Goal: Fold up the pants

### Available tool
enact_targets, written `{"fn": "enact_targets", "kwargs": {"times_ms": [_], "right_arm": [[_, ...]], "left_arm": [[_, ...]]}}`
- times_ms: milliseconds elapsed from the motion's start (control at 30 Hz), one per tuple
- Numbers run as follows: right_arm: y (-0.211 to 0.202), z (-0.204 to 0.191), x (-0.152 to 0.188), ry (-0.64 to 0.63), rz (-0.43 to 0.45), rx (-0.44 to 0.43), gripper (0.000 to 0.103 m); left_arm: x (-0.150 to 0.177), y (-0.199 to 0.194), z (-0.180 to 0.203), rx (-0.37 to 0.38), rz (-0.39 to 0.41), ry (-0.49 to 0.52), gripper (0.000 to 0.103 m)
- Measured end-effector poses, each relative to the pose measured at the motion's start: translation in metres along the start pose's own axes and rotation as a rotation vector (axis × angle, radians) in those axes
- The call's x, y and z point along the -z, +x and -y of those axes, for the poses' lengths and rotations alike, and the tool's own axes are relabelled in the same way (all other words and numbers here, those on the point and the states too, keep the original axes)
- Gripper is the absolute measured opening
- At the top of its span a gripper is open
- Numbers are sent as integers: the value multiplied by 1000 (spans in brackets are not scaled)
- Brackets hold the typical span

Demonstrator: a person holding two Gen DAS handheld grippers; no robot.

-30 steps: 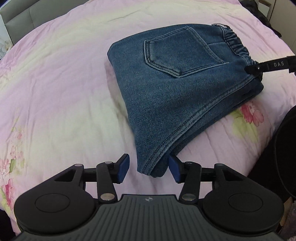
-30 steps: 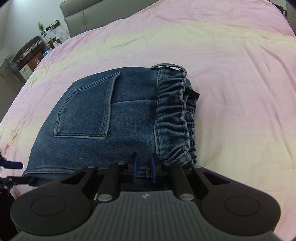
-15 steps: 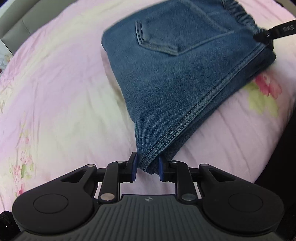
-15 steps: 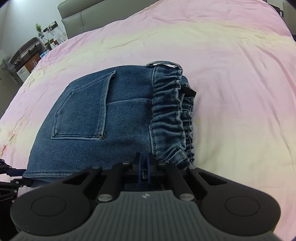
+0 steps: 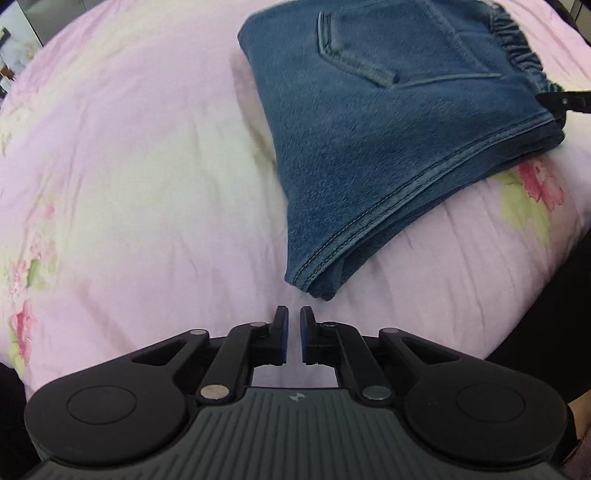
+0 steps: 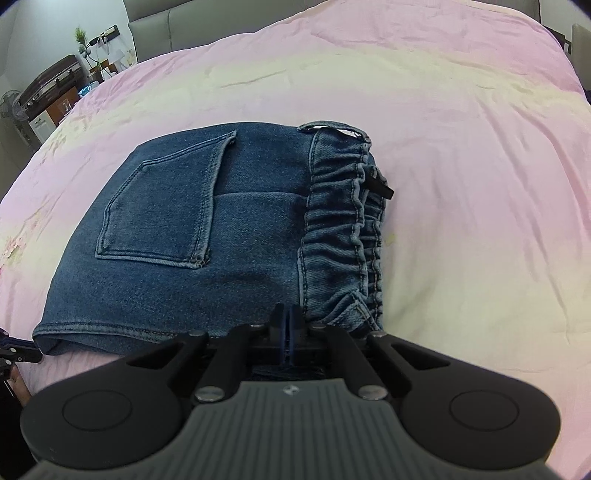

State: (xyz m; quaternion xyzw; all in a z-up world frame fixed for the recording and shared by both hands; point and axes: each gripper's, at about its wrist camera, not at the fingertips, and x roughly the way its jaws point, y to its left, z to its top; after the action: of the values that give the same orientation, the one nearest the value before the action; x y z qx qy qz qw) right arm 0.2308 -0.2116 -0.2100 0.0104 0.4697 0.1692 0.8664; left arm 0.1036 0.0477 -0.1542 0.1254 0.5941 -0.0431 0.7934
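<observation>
The blue denim pants [image 5: 388, 110] lie folded into a compact stack on the pink bedspread [image 5: 129, 166], back pocket up; they also show in the right wrist view [image 6: 229, 236], elastic waistband to the right. My left gripper [image 5: 291, 321] is nearly shut and empty, just short of the stack's near corner. My right gripper [image 6: 290, 319] is shut with its tips at the near edge of the stack beside the waistband; whether denim is pinched between them is hidden. Its tip shows in the left wrist view [image 5: 561, 100] at the waistband corner.
The bed's front edge drops off at the lower right of the left wrist view. A grey headboard [image 6: 207, 18] and a side cabinet with a plant [image 6: 62, 85] stand beyond the bed. The left gripper's tip [image 6: 14, 354] shows by the stack's left corner.
My left gripper closed on the stack's near corner, then came off it and drew back, nearly shut and empty. My right gripper's fingers closed fully at the waistband edge.
</observation>
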Motion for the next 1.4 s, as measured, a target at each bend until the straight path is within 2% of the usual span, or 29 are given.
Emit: {"fn": "enact_targets", "kwargs": {"times_ms": [33, 167, 200, 267, 300, 400, 567, 633, 667, 700, 767, 833, 900, 1167, 1367, 1400], "right_arm": [[-3, -2, -1, -12, 2, 5, 0], [-27, -13, -2, -89, 7, 21, 0], [-32, -15, -2, -100, 2, 22, 3], [-45, -16, -2, -120, 2, 24, 36], [-52, -16, -1, -128, 9, 26, 40], [-68, -8, -2, -116, 11, 19, 41], [-84, 20, -14, 13, 7, -37, 61], [-85, 29, -20, 68, 0, -75, 70], [-85, 34, -24, 92, 1, -91, 73], [-85, 39, -27, 116, 2, -104, 73], [-80, 48, -34, 168, -1, -125, 78], [-72, 60, -39, 217, -12, -153, 78], [-62, 71, -44, 260, -18, -181, 78], [5, 121, -48, 496, -91, -309, 78], [53, 138, -44, 590, -152, -416, 77], [59, 140, -43, 602, -159, -433, 77]], "left_arm": [[-1, -7, 1, -3, 17, 0, 14], [-2, -30, 1, -7, 83, 17, 16], [-4, -36, 1, -3, 97, 17, 16], [-9, -49, 3, 4, 130, 19, 21], [-13, -53, 2, 5, 145, 22, 24], [-22, -67, 6, -4, 188, 34, 27], [-45, -73, -3, 17, 239, 41, 39], [-56, -73, -9, 42, 270, 25, 50], [-62, -72, -13, 63, 285, -1, 53], [-66, -71, -19, 90, 296, -32, 57], [-76, -65, -34, 182, 316, -117, 61], [-84, -55, -49, 281, 331, -202, 70], [-92, -37, -63, 367, 319, -278, 71], [-110, 38, -95, 492, 219, -486, 72], [-114, 73, -104, 560, 155, -544, 73], [-114, 77, -106, 572, 151, -554, 77]]}}
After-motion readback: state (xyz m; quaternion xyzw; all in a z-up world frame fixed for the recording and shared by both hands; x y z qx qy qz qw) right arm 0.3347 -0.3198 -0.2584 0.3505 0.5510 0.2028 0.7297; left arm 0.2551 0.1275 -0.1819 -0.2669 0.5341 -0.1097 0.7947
